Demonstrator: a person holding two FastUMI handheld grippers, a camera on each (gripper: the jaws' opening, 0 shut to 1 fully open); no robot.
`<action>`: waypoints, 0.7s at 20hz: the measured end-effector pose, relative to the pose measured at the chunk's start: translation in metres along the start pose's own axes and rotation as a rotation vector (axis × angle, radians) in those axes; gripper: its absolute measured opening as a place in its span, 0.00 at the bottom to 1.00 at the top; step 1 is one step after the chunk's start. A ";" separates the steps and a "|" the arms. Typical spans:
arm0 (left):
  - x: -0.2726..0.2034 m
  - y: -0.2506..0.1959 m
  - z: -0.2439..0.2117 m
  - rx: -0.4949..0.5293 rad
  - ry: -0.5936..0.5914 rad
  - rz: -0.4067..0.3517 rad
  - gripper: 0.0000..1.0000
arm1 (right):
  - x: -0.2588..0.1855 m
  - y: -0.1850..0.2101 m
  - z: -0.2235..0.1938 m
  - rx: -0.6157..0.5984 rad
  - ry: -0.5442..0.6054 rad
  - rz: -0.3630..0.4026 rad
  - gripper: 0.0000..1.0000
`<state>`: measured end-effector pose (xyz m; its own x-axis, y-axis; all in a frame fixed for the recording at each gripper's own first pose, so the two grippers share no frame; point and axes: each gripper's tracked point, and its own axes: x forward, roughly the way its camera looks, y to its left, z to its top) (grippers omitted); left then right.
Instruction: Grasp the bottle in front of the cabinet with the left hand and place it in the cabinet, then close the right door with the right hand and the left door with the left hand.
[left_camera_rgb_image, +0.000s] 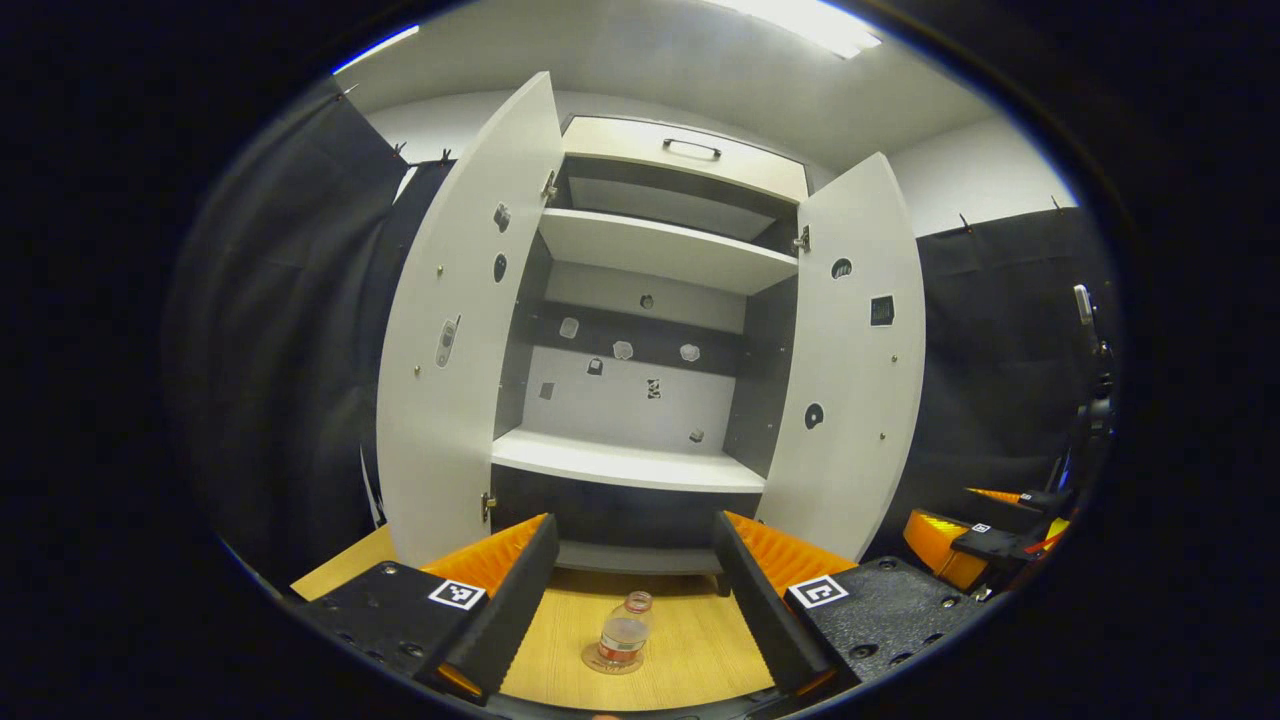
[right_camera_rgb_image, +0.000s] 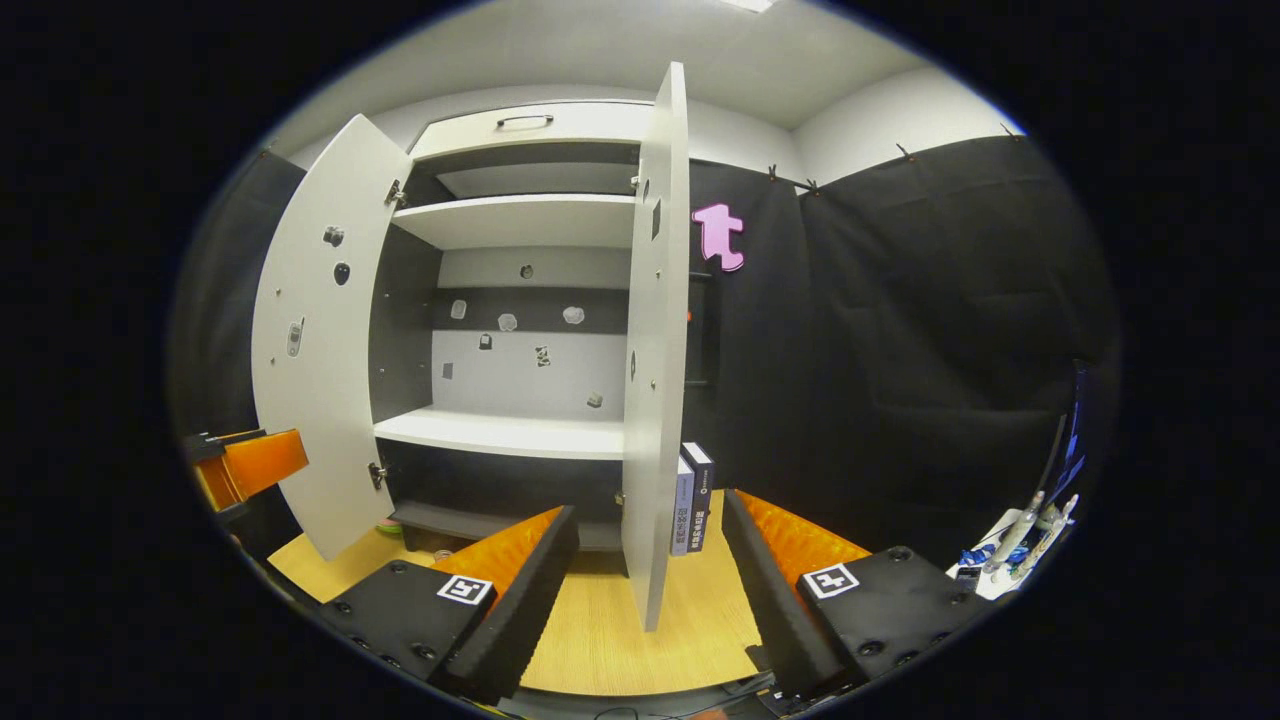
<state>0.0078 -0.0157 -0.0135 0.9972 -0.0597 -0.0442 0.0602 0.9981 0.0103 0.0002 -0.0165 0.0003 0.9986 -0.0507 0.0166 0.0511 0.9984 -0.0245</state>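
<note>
Clear plastic, the bottle (left_camera_rgb_image: 624, 637) stands upright on the wooden table (left_camera_rgb_image: 690, 650) in front of the cabinet (left_camera_rgb_image: 640, 300), between my left gripper (left_camera_rgb_image: 634, 600)'s spread fingers but untouched; I should ease forward and pinch its body squarely. Both doors, left door (left_camera_rgb_image: 455, 330) and right door (left_camera_rgb_image: 850, 370), stand wide, leaving open room to the middle shelf (left_camera_rgb_image: 630, 465). My right gripper (right_camera_rgb_image: 650, 590) waits spread, straddling the right door's edge.
</note>
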 end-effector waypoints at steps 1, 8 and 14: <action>0.000 0.001 0.000 -0.004 -0.001 0.002 0.95 | 0.000 -0.002 0.000 -0.002 -0.004 -0.006 0.91; 0.002 0.012 -0.007 -0.004 0.004 0.029 0.95 | 0.003 0.000 0.001 -0.009 -0.017 -0.004 0.92; 0.010 0.016 -0.034 -0.009 0.045 0.024 0.95 | 0.006 0.003 -0.002 -0.016 -0.010 -0.001 0.91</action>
<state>0.0176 -0.0002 -0.0477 0.9954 -0.0355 -0.0888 0.0359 0.9994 0.0028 0.0069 -0.0141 -0.0017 0.9983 -0.0510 0.0266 0.0520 0.9978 -0.0406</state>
